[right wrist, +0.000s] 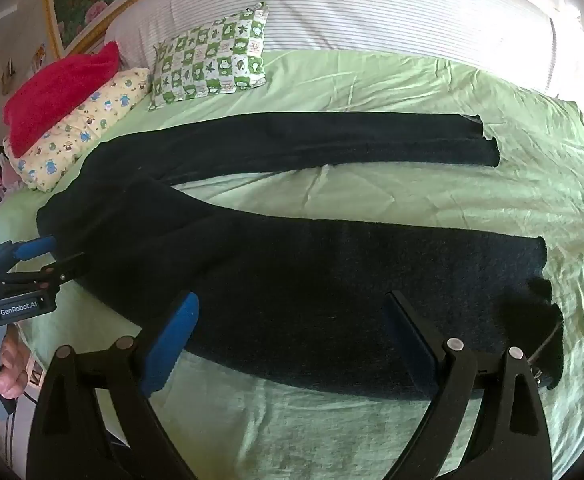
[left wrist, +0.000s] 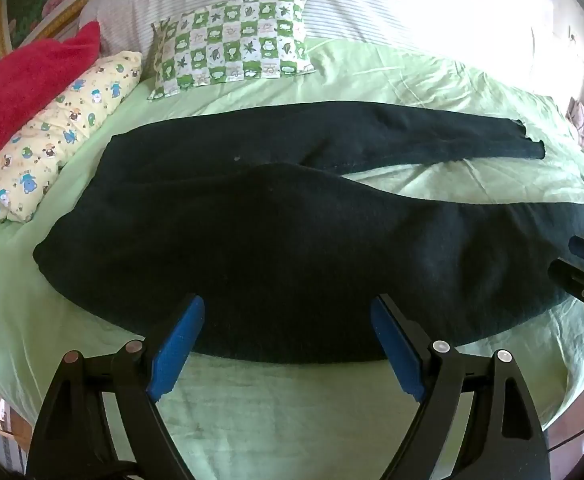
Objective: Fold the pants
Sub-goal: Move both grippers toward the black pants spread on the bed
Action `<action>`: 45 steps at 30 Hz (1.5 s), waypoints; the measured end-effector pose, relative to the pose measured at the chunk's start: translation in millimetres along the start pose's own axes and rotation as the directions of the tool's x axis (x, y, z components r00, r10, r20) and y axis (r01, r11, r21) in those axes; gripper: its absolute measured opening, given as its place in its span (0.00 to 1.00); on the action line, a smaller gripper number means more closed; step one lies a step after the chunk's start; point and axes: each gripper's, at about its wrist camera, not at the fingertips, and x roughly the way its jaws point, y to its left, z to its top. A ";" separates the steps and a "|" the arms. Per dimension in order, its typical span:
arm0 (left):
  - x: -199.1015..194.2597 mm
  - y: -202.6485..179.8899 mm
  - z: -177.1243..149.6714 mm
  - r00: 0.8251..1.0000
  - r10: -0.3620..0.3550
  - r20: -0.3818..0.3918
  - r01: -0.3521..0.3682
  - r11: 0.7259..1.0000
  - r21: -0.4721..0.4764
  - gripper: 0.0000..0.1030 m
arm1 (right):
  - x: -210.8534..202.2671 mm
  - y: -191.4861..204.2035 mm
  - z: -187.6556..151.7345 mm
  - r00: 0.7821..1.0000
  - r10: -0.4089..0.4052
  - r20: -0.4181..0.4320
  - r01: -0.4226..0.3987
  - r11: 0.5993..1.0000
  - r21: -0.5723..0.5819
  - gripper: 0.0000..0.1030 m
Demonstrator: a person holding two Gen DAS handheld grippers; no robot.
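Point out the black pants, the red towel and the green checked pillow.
black pants (left wrist: pixel 276 240): left wrist view, seat area near the waist.
red towel (left wrist: pixel 28 84): left wrist view, middle of its top surface.
green checked pillow (right wrist: pixel 212 52): right wrist view, centre of its face.

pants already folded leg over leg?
No. In the right wrist view the black pants lie spread on the green sheet, the two legs apart with bare sheet showing between them.

pants (right wrist: pixel 292 280) flat on bed (right wrist: pixel 372 80) | right hand-held gripper (right wrist: pixel 292 344) spread, seemingly above
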 end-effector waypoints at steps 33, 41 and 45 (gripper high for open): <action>8.7 -10.0 19.8 0.999 -0.035 -0.016 0.036 0.999 0.015 0.84 | -0.4 -21.0 8.1 0.995 0.025 0.099 -0.030 0.998 0.048 0.91; 10.3 -11.9 20.6 0.999 -0.042 -0.017 0.042 0.999 0.016 0.84 | -0.6 -20.4 7.7 0.995 0.016 0.100 -0.020 0.999 0.041 0.91; 10.4 -13.9 21.3 0.999 -0.050 -0.014 0.051 0.999 0.016 0.84 | 0.6 -21.1 7.9 0.998 0.027 0.062 -0.032 0.997 0.067 0.91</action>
